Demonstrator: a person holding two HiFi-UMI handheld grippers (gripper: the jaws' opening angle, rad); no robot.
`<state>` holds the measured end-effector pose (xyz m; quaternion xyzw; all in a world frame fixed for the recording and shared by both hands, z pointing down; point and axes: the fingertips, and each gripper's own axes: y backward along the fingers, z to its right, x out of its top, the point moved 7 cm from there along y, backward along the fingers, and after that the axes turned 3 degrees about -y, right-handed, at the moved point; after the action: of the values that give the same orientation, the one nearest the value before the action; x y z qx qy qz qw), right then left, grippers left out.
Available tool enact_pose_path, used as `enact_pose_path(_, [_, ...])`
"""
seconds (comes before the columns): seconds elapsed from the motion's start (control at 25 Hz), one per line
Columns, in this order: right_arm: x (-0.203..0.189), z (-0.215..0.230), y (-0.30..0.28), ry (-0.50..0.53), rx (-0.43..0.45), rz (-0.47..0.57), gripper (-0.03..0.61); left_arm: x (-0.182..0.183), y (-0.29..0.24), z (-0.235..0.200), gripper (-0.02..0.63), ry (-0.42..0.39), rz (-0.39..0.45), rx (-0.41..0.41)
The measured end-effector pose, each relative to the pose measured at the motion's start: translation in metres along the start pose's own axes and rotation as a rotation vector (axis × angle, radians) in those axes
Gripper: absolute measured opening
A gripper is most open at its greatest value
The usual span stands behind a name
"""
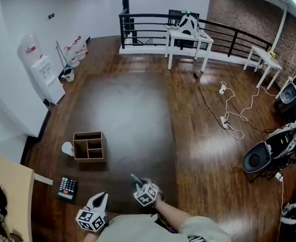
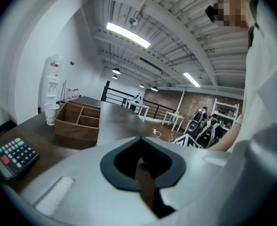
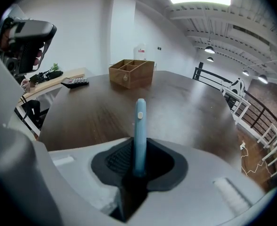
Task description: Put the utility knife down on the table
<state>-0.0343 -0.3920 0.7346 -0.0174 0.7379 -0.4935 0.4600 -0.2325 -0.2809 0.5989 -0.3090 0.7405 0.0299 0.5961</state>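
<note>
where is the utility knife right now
The utility knife is bottom centre of the head view, clamped in the right hand-held gripper, poking out above the dark table near its front edge, right of the calculator.

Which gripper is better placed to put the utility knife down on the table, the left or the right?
Right. The right gripper grips the blue utility knife, which points out over the dark table. The left gripper has its jaws together and holds nothing.

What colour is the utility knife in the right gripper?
The utility knife is light blue, clearest in the right gripper view.
</note>
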Motion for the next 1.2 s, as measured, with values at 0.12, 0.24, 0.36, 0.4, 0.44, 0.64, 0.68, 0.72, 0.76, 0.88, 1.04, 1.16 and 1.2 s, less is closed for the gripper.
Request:
enact_pose_path(0.12, [-0.001,0.001,-0.001,-0.005,-0.013,-0.006,0.077,-0.002,0.001,-0.001,0.002,0.017,0.003,-0.006])
enact_pose_path(0.24, [-0.001,0.004,0.003,-0.036,0.001,-0.021,0.081,-0.005,0.001,0.001,0.002,0.034,0.003,-0.018])
enact_pose_path(0.36, [0.001,0.010,0.014,-0.054,-0.014,-0.016,0.129,-0.008,0.003,0.006,0.002,0.044,0.016,-0.042])
enact_pose_path(0.4, [0.001,0.013,0.020,-0.061,-0.033,-0.008,0.137,-0.010,0.006,0.007,0.002,0.050,0.024,-0.051])
enact_pose_path(0.44, [0.000,0.014,0.028,-0.070,-0.057,0.004,0.141,-0.014,0.011,0.009,0.002,0.054,0.032,-0.059])
enact_pose_path(0.64, [0.001,0.002,0.089,-0.148,-0.198,0.116,0.141,-0.033,0.055,0.014,0.002,0.067,0.078,-0.071])
enact_pose_path(0.68, [0.001,-0.008,0.104,-0.175,-0.208,0.153,0.141,-0.038,0.065,0.015,0.002,0.071,0.086,-0.071])
enact_pose_path(0.72, [0.000,-0.020,0.118,-0.203,-0.212,0.191,0.141,-0.043,0.076,0.017,0.002,0.072,0.096,-0.076])
enact_pose_path(0.76, [-0.003,-0.034,0.133,-0.229,-0.215,0.227,0.141,-0.049,0.086,0.021,0.002,0.071,0.105,-0.083])
enact_pose_path(0.88, [-0.019,-0.080,0.179,-0.290,-0.229,0.307,0.094,-0.063,0.123,0.039,0.002,0.065,0.129,-0.117])
enact_pose_path(1.04, [-0.039,-0.147,0.234,-0.324,-0.203,0.339,0.016,-0.080,0.172,0.067,0.002,0.048,0.123,-0.180])
enact_pose_path(1.16, [-0.053,-0.187,0.267,-0.295,-0.159,0.348,0.003,-0.092,0.201,0.089,0.002,0.038,0.120,-0.216])
enact_pose_path(1.2, [-0.058,-0.196,0.278,-0.286,-0.152,0.356,0.003,-0.094,0.208,0.098,0.002,0.032,0.125,-0.223])
